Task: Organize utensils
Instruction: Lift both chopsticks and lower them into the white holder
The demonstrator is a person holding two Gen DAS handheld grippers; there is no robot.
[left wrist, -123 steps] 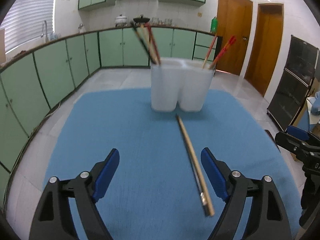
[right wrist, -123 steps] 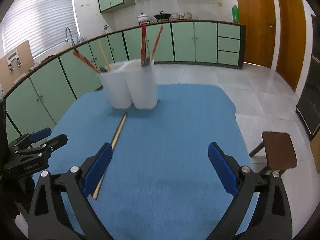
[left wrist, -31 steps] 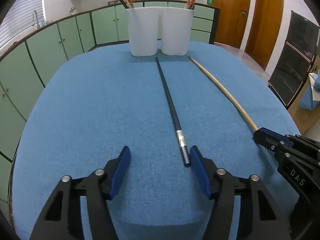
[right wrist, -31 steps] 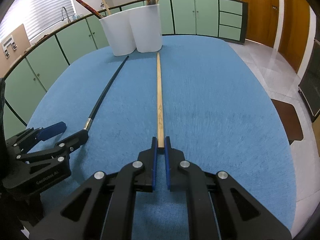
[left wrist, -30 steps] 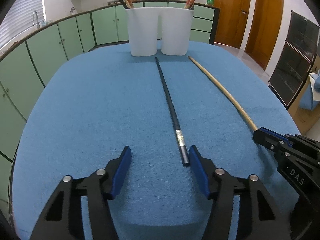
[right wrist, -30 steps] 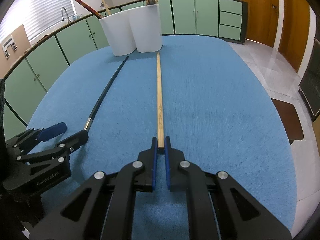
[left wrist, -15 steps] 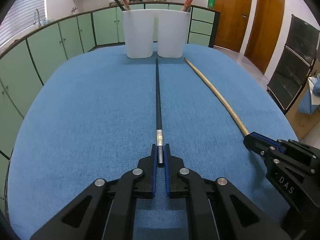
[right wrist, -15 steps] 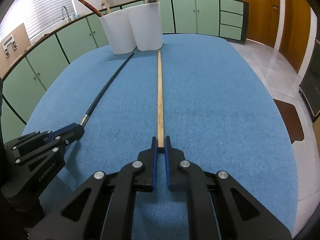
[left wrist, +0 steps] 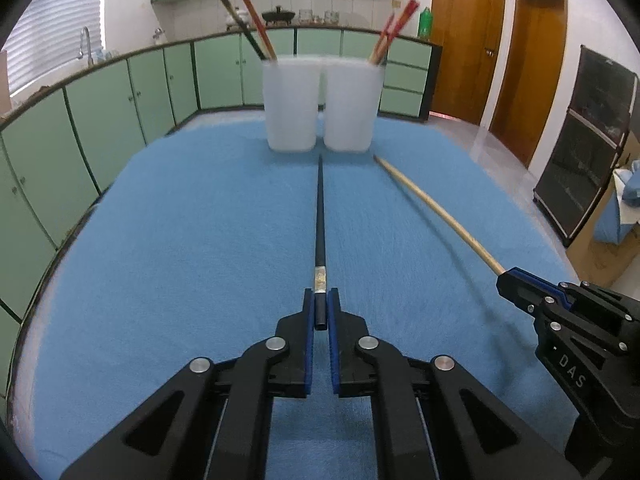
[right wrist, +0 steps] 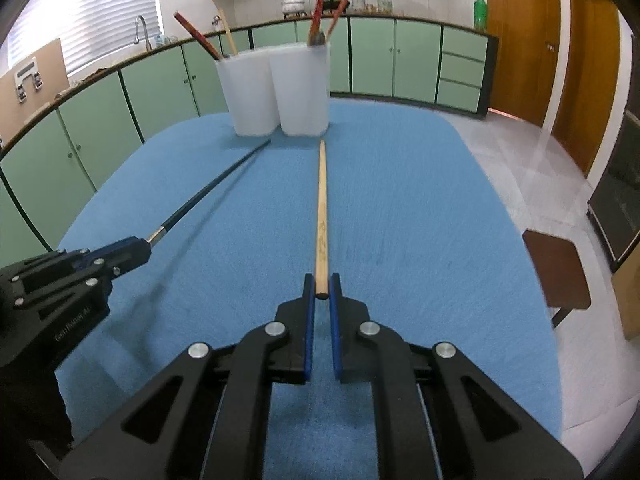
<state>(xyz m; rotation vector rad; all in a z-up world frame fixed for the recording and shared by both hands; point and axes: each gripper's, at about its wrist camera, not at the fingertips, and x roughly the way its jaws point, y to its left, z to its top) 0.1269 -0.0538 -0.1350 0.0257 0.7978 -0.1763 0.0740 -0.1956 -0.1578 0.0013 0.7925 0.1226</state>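
Observation:
My left gripper [left wrist: 320, 304] is shut on the butt end of a black chopstick [left wrist: 320, 216] that points at the holder and is raised off the cloth. My right gripper [right wrist: 321, 286] is shut on the end of a light wooden chopstick [right wrist: 321, 200], also raised. A white two-compartment holder [left wrist: 318, 106] stands at the far end of the blue cloth [left wrist: 180, 240]. Its left compartment holds black and red chopsticks [left wrist: 250, 26], its right compartment red ones [left wrist: 394, 26]. The right gripper also shows in the left wrist view [left wrist: 516, 280], the left gripper in the right wrist view [right wrist: 128, 254].
Green kitchen cabinets [left wrist: 120, 96] curve behind the table on the left. A brown stool [right wrist: 556, 272] stands right of the table. Wooden doors [left wrist: 468, 40] and a black cabinet [left wrist: 588, 140] are at the right.
Both grippers have risen with their chopsticks, which now cast shadows on the cloth. Half a second before that the left gripper closed on the black chopstick.

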